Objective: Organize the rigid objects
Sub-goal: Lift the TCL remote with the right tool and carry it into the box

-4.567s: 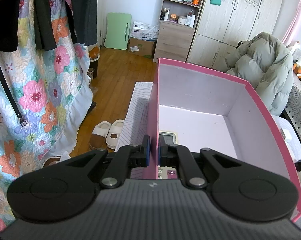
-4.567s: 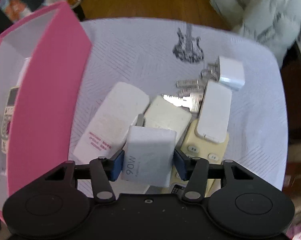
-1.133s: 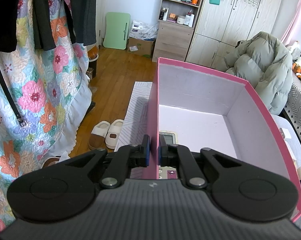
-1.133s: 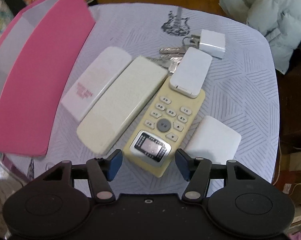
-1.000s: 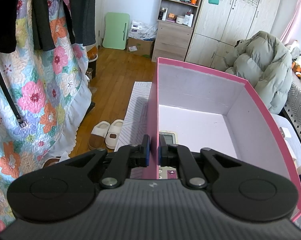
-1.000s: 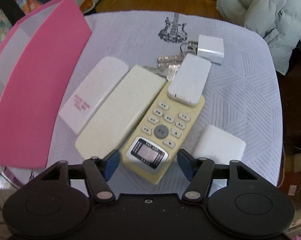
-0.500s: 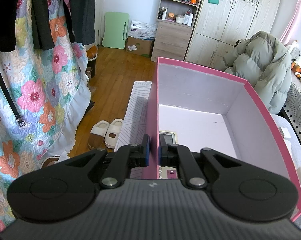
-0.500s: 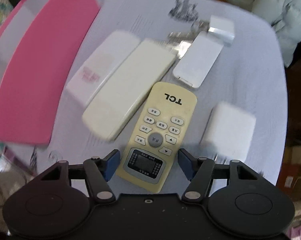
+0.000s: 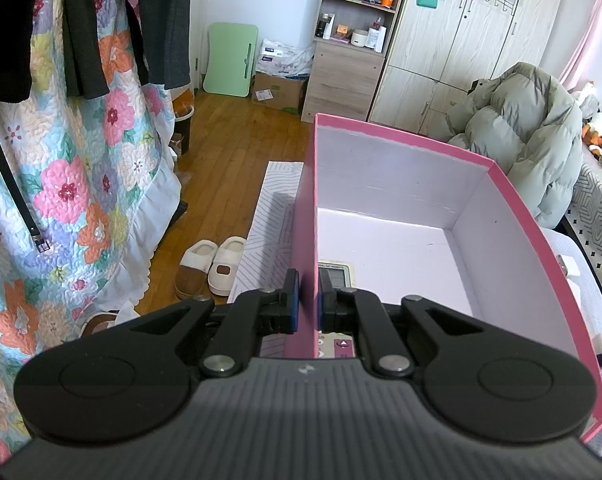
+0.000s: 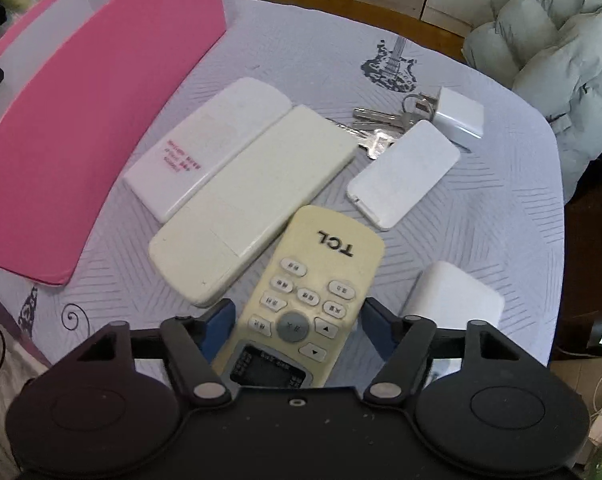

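Note:
My left gripper (image 9: 305,305) is shut on the near left wall of the pink box (image 9: 307,208). A remote (image 9: 335,277) lies on the box floor just past the fingers. In the right wrist view the pink box (image 10: 101,120) stands at the left of the table. My right gripper (image 10: 297,330) is open, its fingers either side of the yellow TCL remote (image 10: 309,292), which lies between them. I cannot tell if the pads touch it.
On the table lie a cream remote (image 10: 253,204) face down, a white remote (image 10: 209,144) with red text, a white power bank (image 10: 405,172), keys (image 10: 381,124), a white charger cube (image 10: 459,118) and a white block (image 10: 455,304). A puffy jacket (image 10: 557,52) lies beyond the table.
My right gripper has moved forward over the TCL remote, which now reaches deeper between the open fingers. The left gripper still holds the box wall.

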Demonstrator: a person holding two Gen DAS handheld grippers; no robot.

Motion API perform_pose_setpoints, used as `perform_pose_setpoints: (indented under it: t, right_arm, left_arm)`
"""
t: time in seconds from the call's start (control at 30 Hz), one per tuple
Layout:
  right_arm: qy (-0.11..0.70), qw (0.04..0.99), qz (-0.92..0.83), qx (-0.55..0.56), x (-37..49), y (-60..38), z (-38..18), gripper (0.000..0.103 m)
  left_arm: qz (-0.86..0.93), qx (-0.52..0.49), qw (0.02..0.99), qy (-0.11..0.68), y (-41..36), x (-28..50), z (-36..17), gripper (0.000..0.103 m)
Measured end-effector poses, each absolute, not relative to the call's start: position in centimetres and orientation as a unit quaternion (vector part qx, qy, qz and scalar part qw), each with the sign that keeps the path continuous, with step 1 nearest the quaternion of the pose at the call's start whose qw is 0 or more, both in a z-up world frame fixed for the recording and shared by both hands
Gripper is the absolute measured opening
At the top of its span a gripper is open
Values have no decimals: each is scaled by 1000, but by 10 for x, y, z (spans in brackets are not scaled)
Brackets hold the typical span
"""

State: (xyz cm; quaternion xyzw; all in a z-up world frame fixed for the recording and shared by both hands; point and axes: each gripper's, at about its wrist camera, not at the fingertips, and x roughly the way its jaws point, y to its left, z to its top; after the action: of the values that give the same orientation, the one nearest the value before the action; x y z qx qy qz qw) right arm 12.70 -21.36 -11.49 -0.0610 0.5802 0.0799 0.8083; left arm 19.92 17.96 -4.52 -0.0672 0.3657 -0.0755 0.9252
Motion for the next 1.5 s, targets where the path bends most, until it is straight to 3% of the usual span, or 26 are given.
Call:
perform_pose_setpoints:
  t: [0.33,0.37,0.5,0.87,1.27,1.5]
  right_arm:
    - [561,822,87,-36,136,-232,-120,71]
    - [557,825,90,-39,135,-231,-120,66]
    - [541,836,79,-37,129,-231,-115,65]
    - [432,893,102,-68,106,-222,-66,63]
    - [385,907,132,-111,89,-191,-37,61]
    - [328,922,154,-137,82,-169,10,61]
  left_arm:
    - [-75,-66,925,368,183,200,-46,8]
    - [-76,-68,924,369,185,200,-45,8]
    - [-75,-68,923,370,188,201,-45,8]
    - [-72,-62,924,370,189,202,-43,8]
    - [-73,-63,924,369,189,202,-43,8]
    - [-74,-63,924,369,189,203,-43,8]
